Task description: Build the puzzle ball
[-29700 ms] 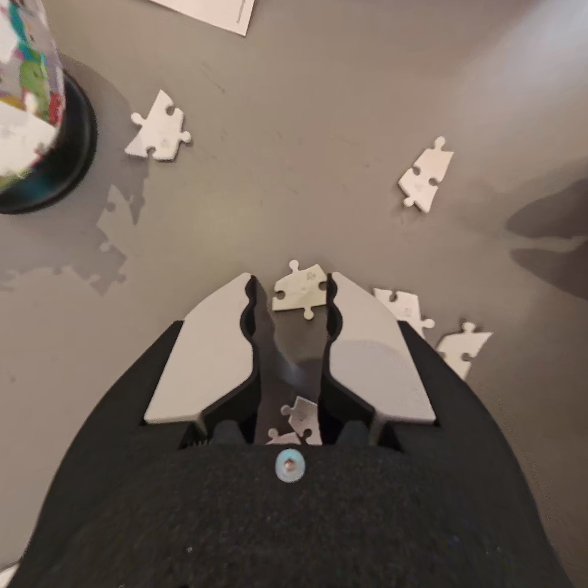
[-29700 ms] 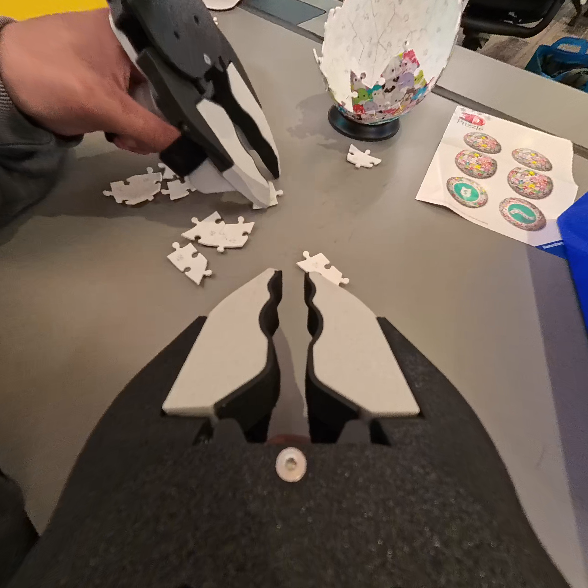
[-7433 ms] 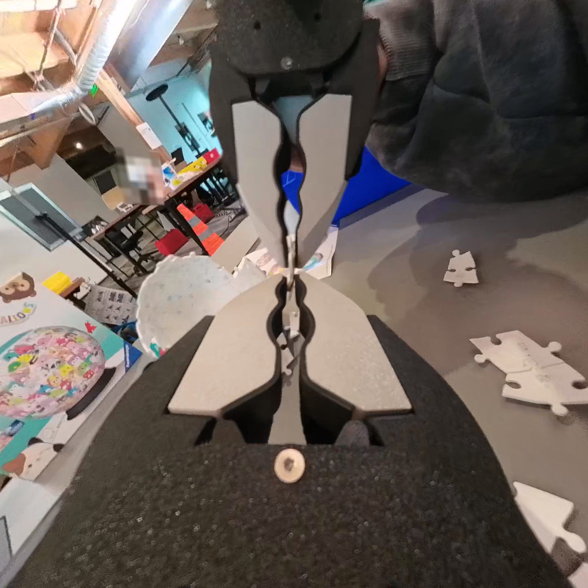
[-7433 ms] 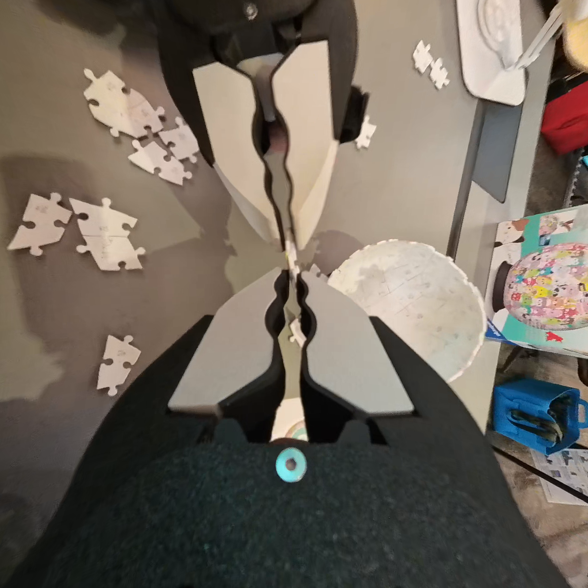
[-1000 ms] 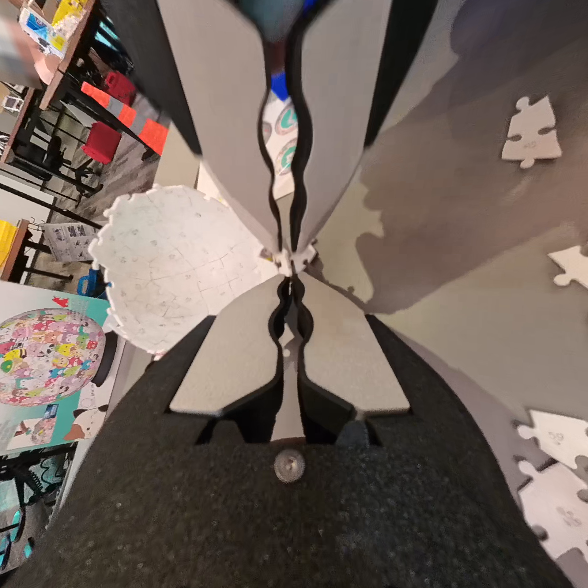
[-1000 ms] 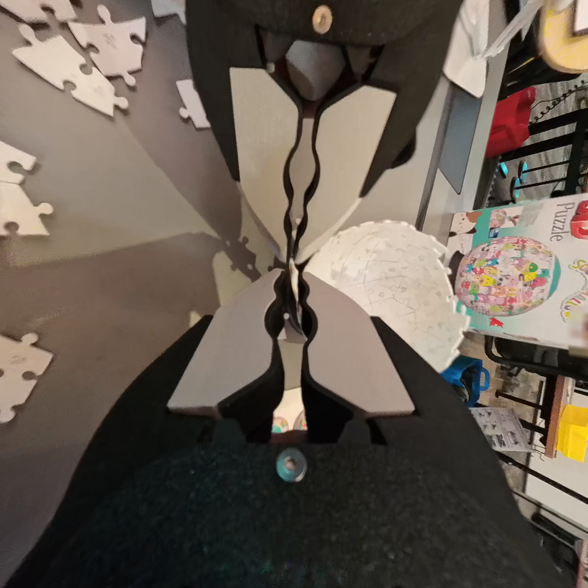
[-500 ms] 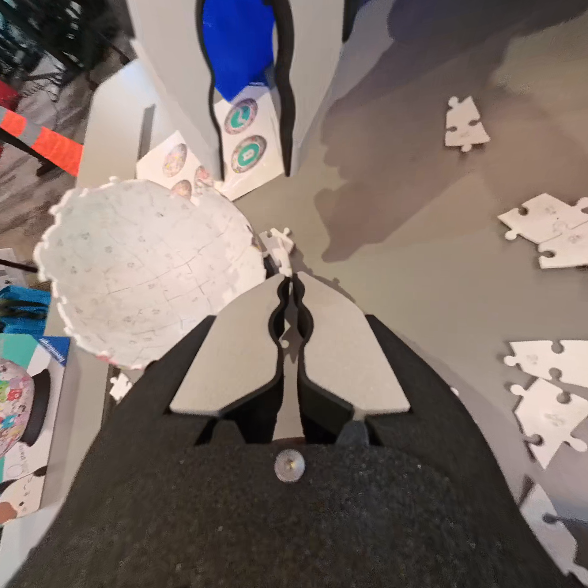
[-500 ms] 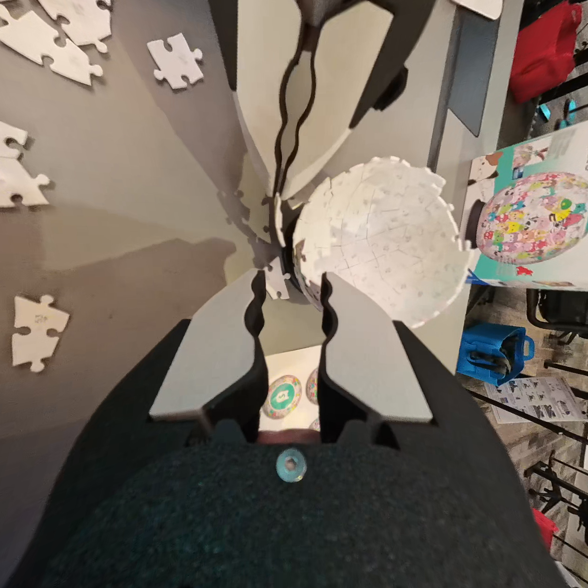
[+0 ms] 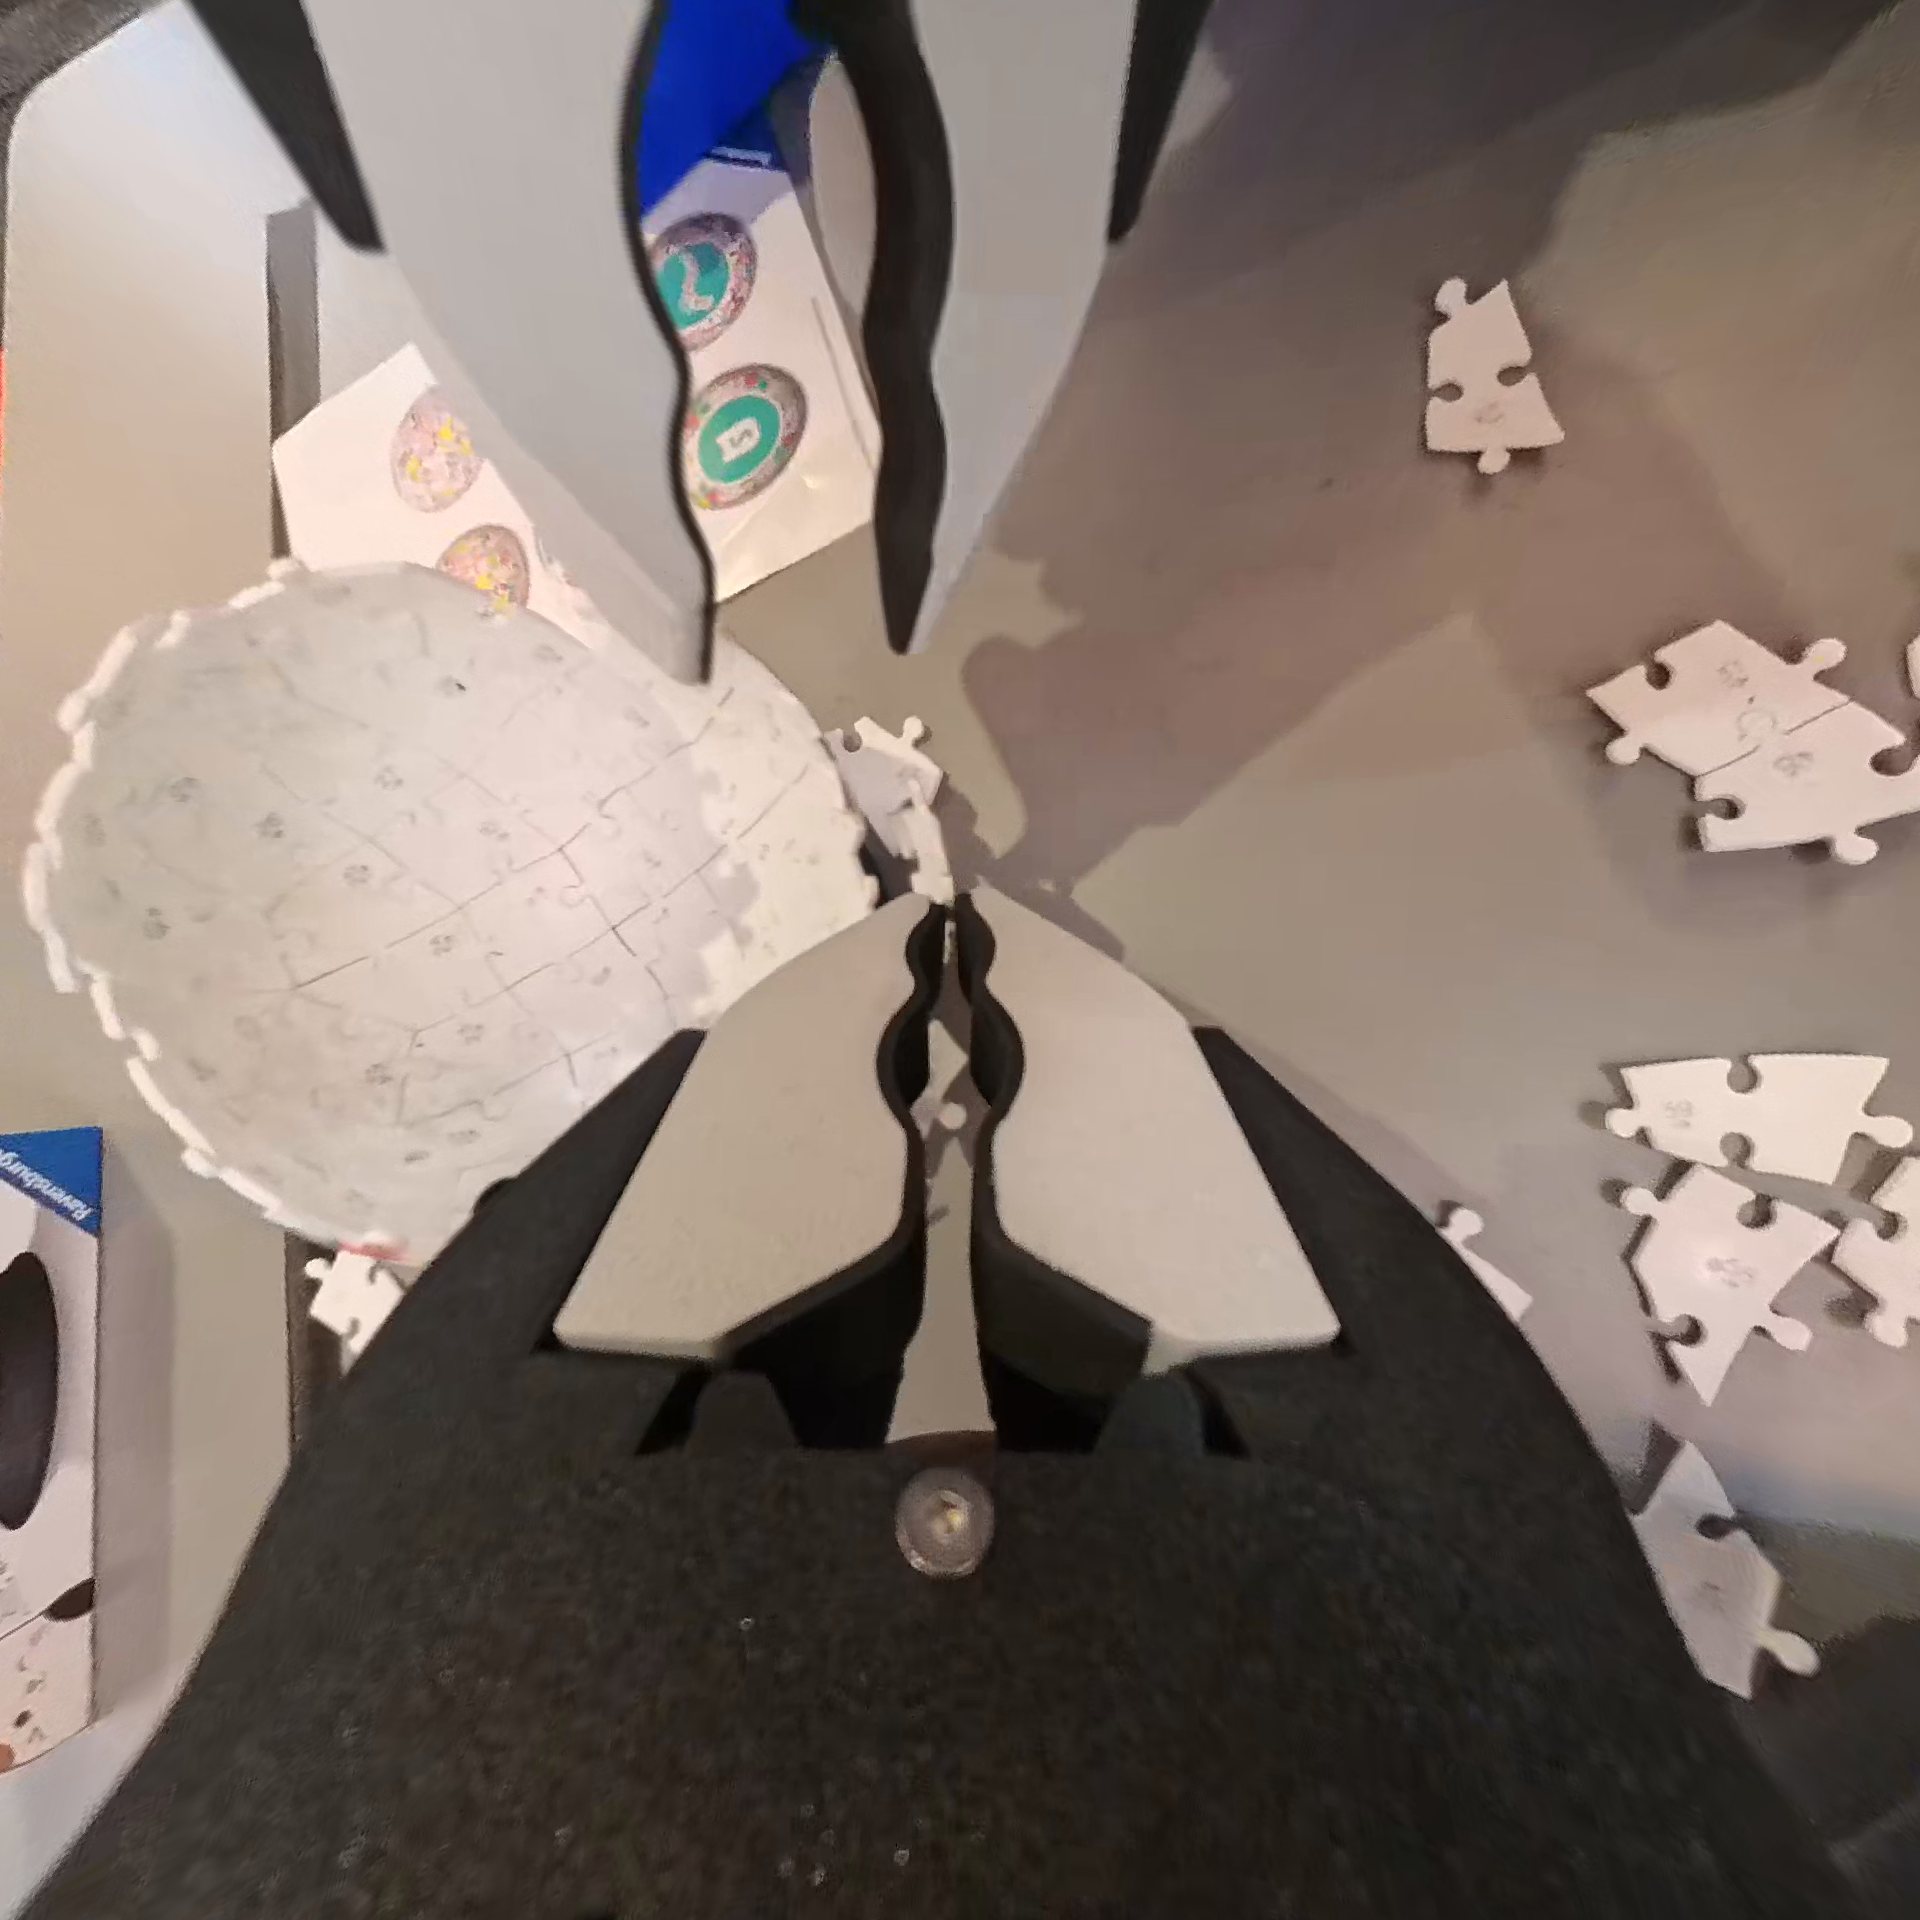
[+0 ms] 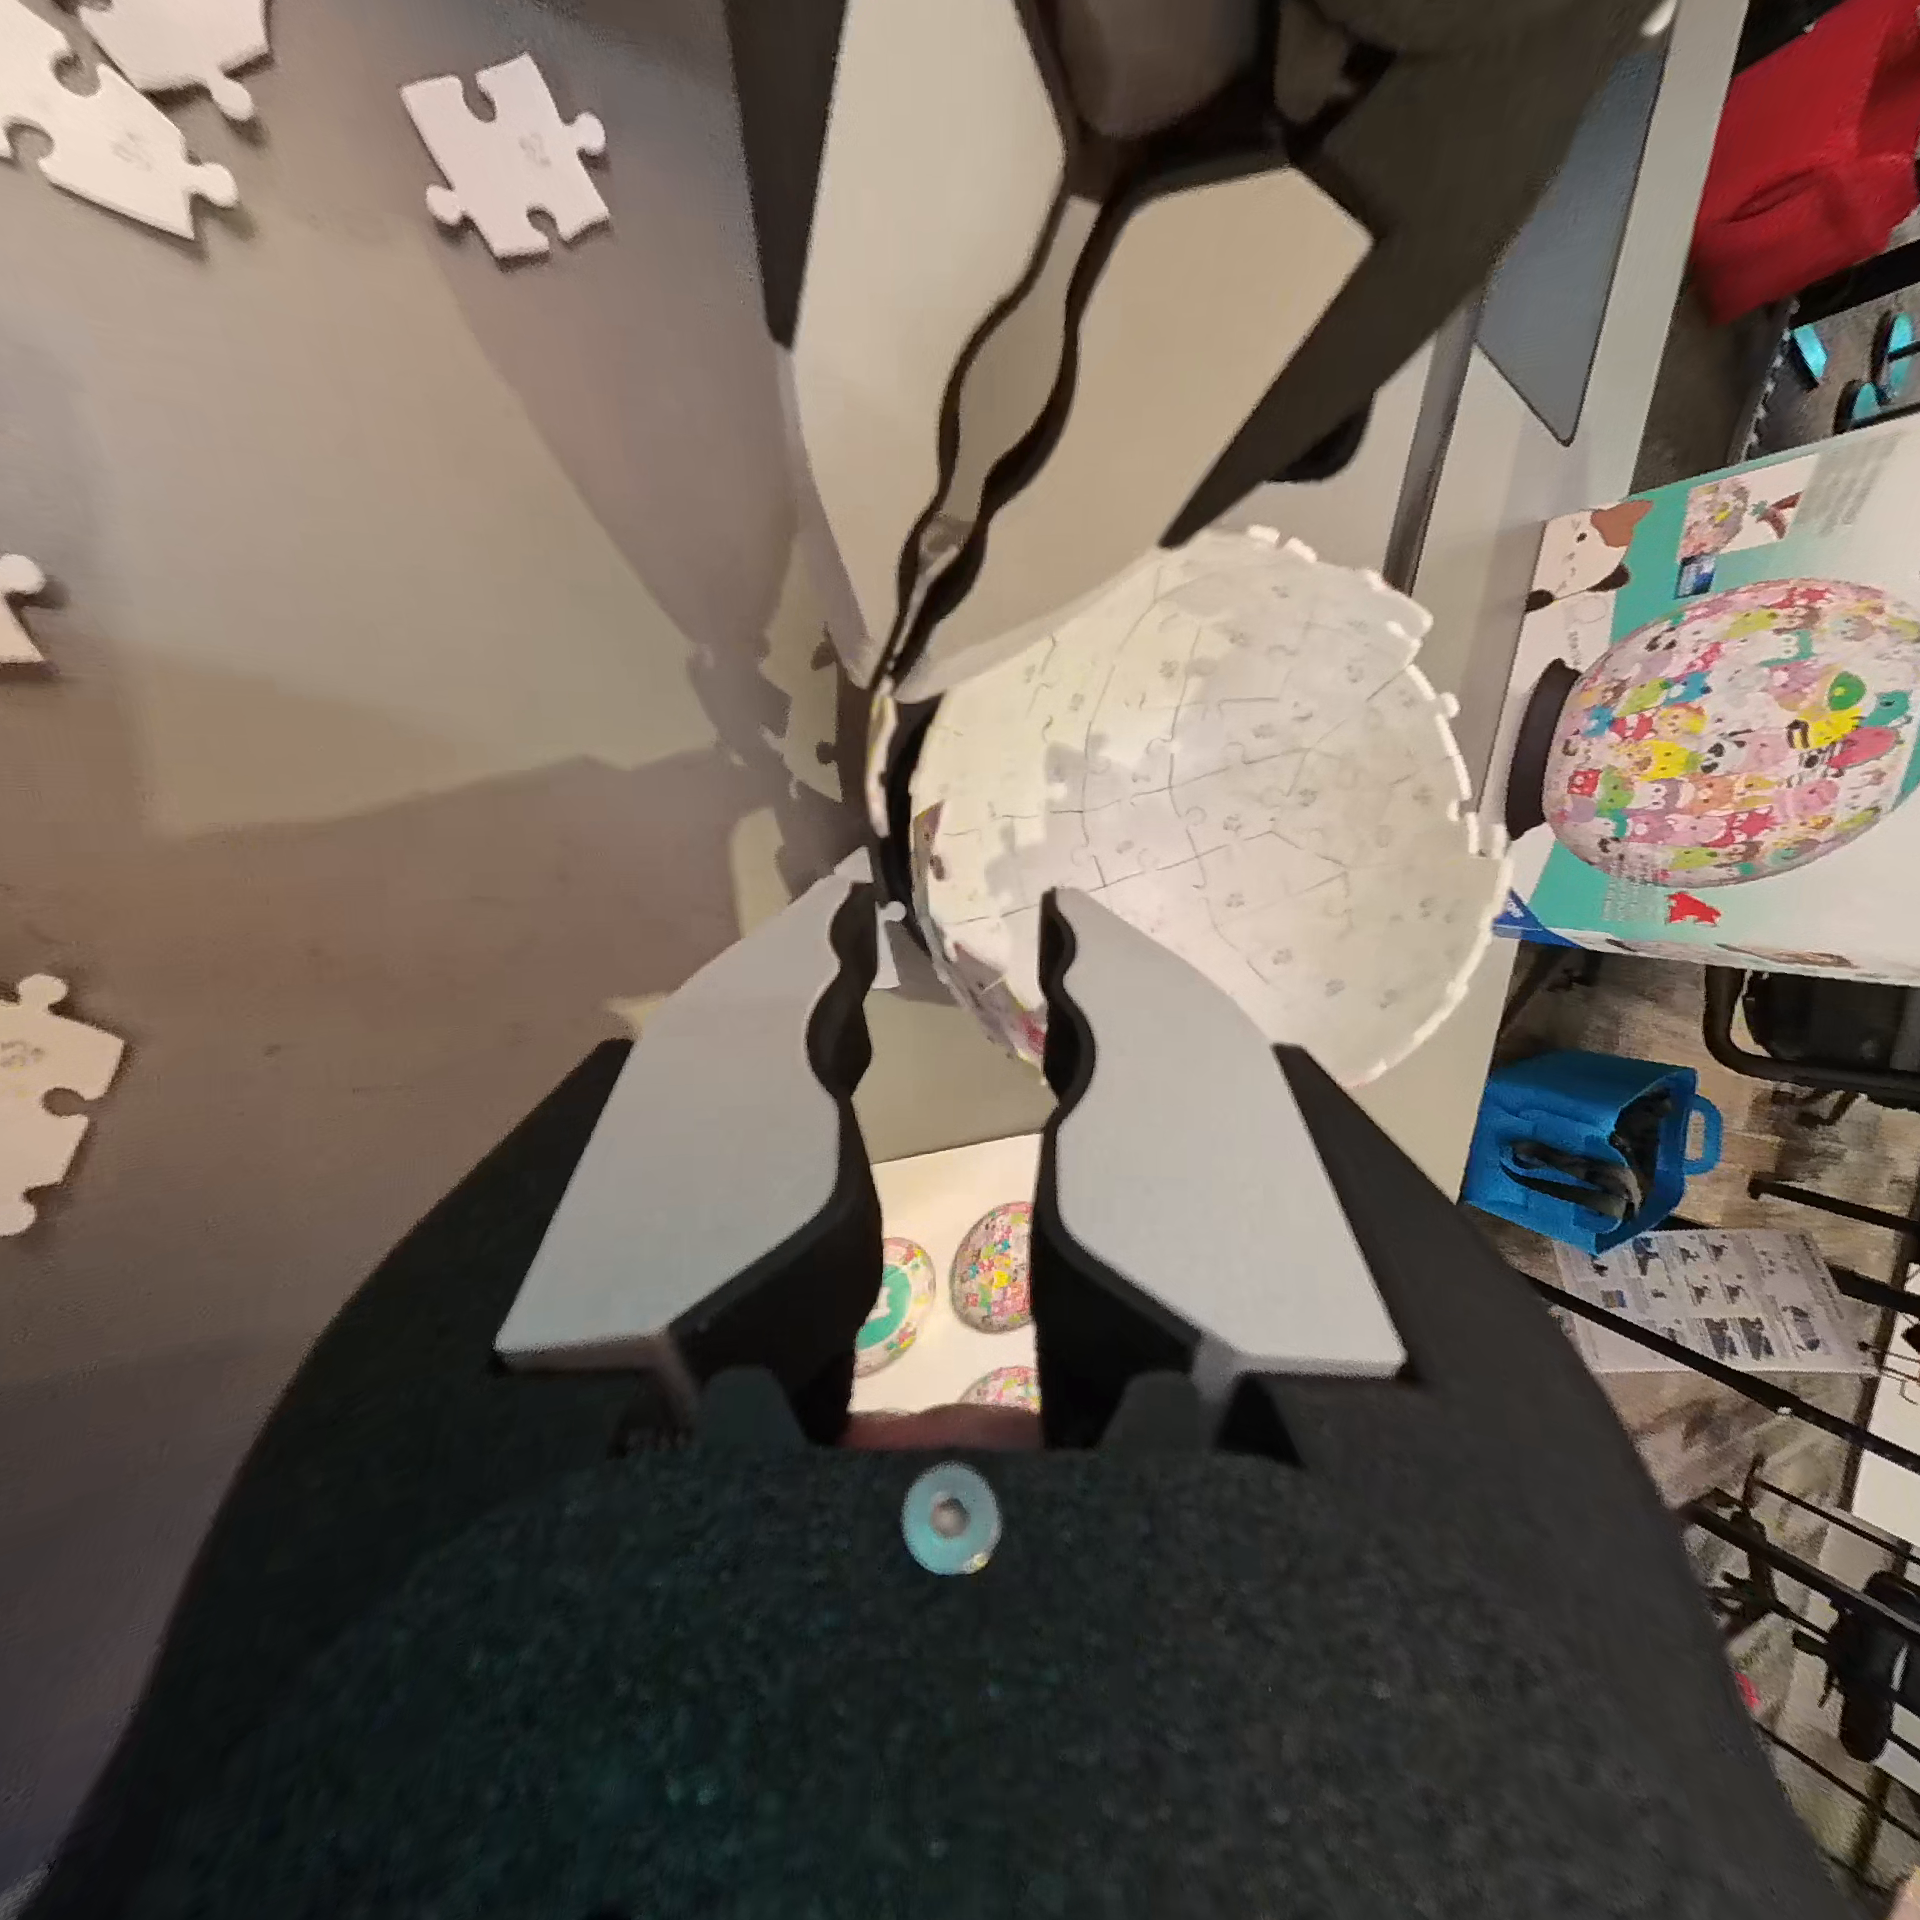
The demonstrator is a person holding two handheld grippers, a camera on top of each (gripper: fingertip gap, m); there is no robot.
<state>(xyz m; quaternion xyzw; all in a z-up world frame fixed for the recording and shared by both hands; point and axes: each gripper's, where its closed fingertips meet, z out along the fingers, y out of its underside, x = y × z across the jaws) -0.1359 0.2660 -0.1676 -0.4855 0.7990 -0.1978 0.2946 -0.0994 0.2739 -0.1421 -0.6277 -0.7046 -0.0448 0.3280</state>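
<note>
We see the right gripper [image 10: 951, 909] now spread wide; a second ago it was pinched shut tip-to-tip with the left gripper [image 9: 948, 914] on the joined puzzle pieces [image 9: 896, 792]. It has let go and backed off, so the pieces hang from the left one alone. The left gripper has swung them against the rim of the half-built puzzle ball [image 9: 395, 935], which fills more of both views than before. Thirty seconds back both grippers worked low over the surface [image 9: 1299, 727].

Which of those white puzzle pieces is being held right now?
The joined pieces pinched in the left gripper, beside the half-built ball; the others lie flat on the table.
</note>
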